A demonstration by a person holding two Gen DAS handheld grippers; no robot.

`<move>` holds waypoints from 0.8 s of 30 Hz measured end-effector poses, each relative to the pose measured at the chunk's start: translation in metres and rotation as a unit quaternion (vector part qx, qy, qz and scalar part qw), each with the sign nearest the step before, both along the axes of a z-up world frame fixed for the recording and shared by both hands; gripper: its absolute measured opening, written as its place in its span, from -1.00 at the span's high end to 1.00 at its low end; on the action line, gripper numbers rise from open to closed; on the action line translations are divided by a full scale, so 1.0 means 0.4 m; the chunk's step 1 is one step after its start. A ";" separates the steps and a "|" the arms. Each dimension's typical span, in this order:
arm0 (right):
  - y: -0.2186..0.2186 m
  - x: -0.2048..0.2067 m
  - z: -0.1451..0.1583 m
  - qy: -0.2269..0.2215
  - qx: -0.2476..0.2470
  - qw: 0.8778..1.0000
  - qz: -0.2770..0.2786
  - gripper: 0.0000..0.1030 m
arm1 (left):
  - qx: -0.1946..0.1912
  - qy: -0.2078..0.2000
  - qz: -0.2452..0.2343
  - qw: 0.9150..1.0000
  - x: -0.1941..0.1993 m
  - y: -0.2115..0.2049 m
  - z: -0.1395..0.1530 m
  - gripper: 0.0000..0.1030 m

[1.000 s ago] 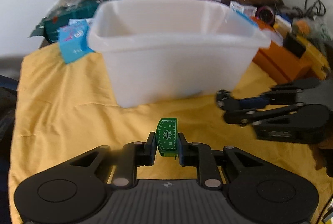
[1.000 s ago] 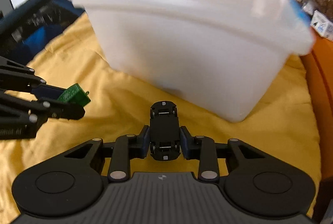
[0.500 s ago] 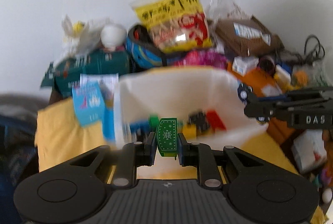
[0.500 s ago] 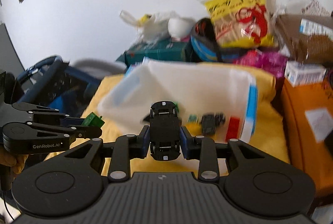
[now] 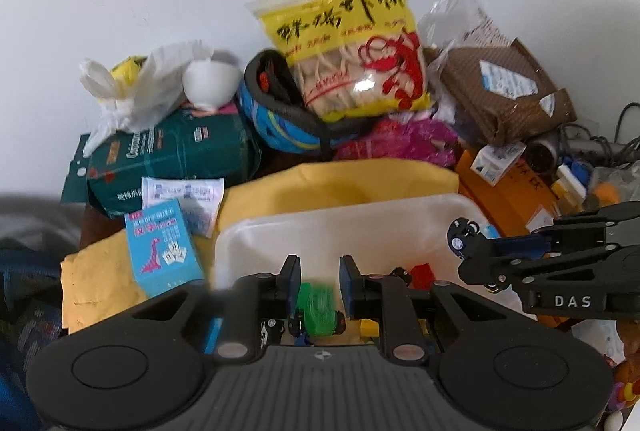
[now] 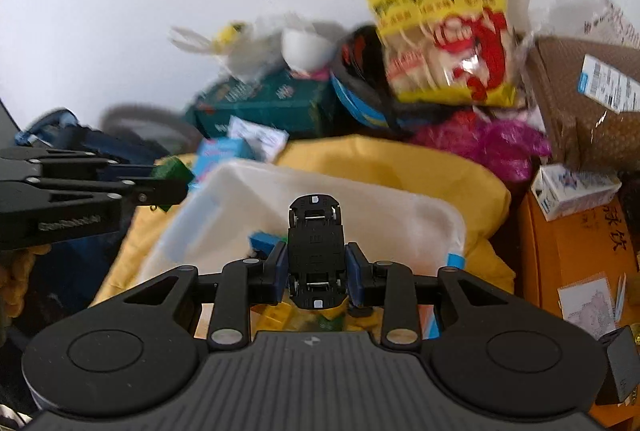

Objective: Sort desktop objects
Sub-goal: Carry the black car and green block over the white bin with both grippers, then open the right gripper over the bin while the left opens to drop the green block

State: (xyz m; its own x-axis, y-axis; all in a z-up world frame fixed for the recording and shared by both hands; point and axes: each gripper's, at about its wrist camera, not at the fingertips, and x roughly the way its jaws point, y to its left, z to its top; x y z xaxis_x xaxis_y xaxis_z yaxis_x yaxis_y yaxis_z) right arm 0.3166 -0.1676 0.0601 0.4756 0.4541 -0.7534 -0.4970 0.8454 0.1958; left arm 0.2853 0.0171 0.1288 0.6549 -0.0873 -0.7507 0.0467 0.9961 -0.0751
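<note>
My left gripper [image 5: 320,271] hovers over the white plastic bin [image 5: 340,215]. Its jaws are opening, and the small green patterned block [image 5: 318,307] shows blurred just below and between the pads, free of them. The right wrist view shows that gripper [image 6: 168,187] at the left with the green block [image 6: 172,169] at its tip. My right gripper [image 6: 318,263] is shut on a black toy car [image 6: 316,231], underside up, above the bin [image 6: 320,183]. The car's end [image 5: 462,235] pokes out of the right gripper [image 5: 480,263] in the left wrist view. Several coloured bricks lie in the bin.
The bin stands on a yellow cloth [image 5: 340,183]. Behind it are piled a yellow snack bag [image 5: 348,51], a dark green pack [image 5: 168,159], a blue helmet [image 5: 276,127] and a brown parcel [image 5: 500,91]. A blue dinosaur box [image 5: 164,251] lies to the left, an orange box [image 6: 572,251] to the right.
Both grippers have risen from the cloth in front of the bin to above its opening. The left jaws have parted and the green block has slipped down between them. The right keeps the car.
</note>
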 end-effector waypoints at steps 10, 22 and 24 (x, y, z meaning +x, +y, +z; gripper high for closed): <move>-0.002 0.011 -0.047 -0.006 -0.048 0.999 -0.009 -0.80 | 0.019 0.038 0.028 0.999 0.019 0.004 -0.048 -0.58; 0.005 -0.027 -0.060 -0.003 -0.046 0.999 0.014 -1.00 | 0.018 0.064 0.032 0.997 0.032 -0.014 -0.073 -0.65; 0.006 -0.034 -0.063 -0.003 -0.046 0.999 0.015 -1.00 | 0.014 0.069 0.033 0.997 0.031 -0.011 -0.078 -0.65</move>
